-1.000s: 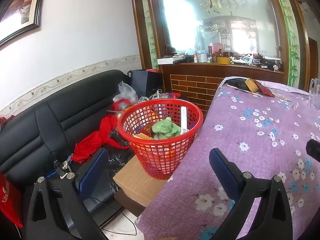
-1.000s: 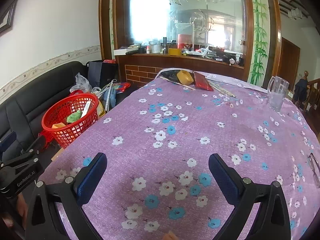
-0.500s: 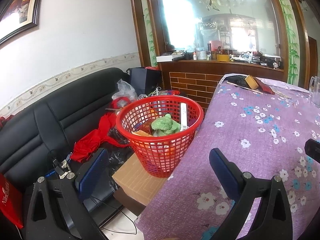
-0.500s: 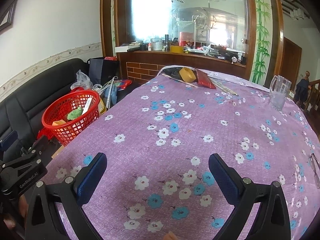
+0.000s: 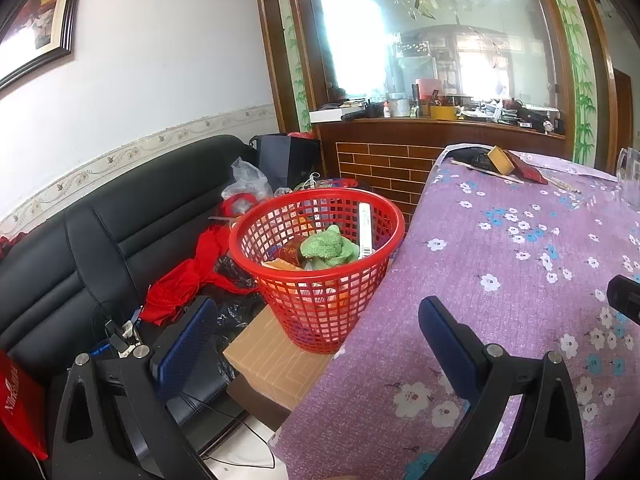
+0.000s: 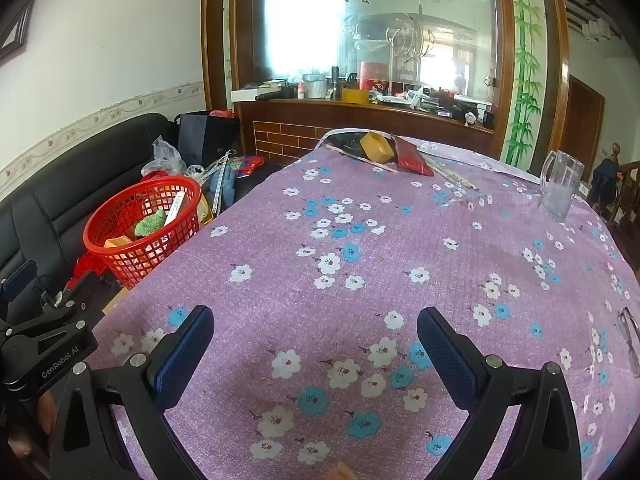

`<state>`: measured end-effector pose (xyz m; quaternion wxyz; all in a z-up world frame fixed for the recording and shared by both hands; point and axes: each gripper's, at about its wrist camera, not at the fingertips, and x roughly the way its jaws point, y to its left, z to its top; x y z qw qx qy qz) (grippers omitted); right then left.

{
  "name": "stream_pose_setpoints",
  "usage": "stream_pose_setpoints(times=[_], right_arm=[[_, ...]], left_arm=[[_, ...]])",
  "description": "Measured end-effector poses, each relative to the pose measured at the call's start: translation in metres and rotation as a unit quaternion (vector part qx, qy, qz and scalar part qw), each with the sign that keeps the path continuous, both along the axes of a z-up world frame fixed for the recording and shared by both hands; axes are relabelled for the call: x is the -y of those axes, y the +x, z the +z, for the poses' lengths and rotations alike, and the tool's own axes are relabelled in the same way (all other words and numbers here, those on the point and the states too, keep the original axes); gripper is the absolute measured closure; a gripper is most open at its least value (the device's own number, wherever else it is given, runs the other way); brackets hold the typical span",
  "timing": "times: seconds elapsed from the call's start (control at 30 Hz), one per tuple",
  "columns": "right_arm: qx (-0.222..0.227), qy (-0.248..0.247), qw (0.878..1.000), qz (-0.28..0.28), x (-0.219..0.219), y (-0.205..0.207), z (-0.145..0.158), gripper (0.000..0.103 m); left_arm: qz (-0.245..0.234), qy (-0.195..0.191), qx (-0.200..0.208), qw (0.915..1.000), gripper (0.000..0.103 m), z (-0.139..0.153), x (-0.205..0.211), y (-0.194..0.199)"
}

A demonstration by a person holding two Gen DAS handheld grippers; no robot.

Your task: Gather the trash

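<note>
A red mesh basket (image 5: 320, 276) stands on a cardboard box (image 5: 276, 354) beside the table's left edge. It holds a green cloth (image 5: 328, 246), a white strip, a brown packet and orange pieces. It also shows in the right wrist view (image 6: 144, 228). My left gripper (image 5: 316, 332) is open and empty, a little short of the basket. My right gripper (image 6: 316, 340) is open and empty above the purple flowered tablecloth (image 6: 400, 248). The left gripper's body (image 6: 44, 344) shows at the right view's lower left.
A yellow box (image 6: 376, 146), a red pouch (image 6: 412, 158) and sticks lie at the table's far end. A glass jug (image 6: 560, 186) stands at the far right. A black sofa (image 5: 100, 232) with red cloth, bags and clutter is to the left. A wooden counter runs behind.
Both grippers have pulled back and risen slightly, so the basket sits a little lower and farther in view. Both stay open and empty.
</note>
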<state>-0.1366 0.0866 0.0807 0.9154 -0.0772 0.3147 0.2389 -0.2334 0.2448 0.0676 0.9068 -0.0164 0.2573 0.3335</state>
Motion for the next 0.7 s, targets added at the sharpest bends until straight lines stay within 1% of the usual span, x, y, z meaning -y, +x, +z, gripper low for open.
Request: stream_pose_setpoints(times=[0.3,0.7], right_arm=[[-0.001,0.0,1.0,0.0,0.0004,-0.0002,-0.0002,0.0],[-0.001,0.001,1.0,-0.006,0.0045,-0.0006,-0.0007,0.0]], left_arm=[[-0.005,0.009,-0.001,0.9999,0.003,-0.0008,0.0038,0.0008],[-0.005,0.009,0.0,0.9999,0.003,-0.0007,0.0051,0.001]])
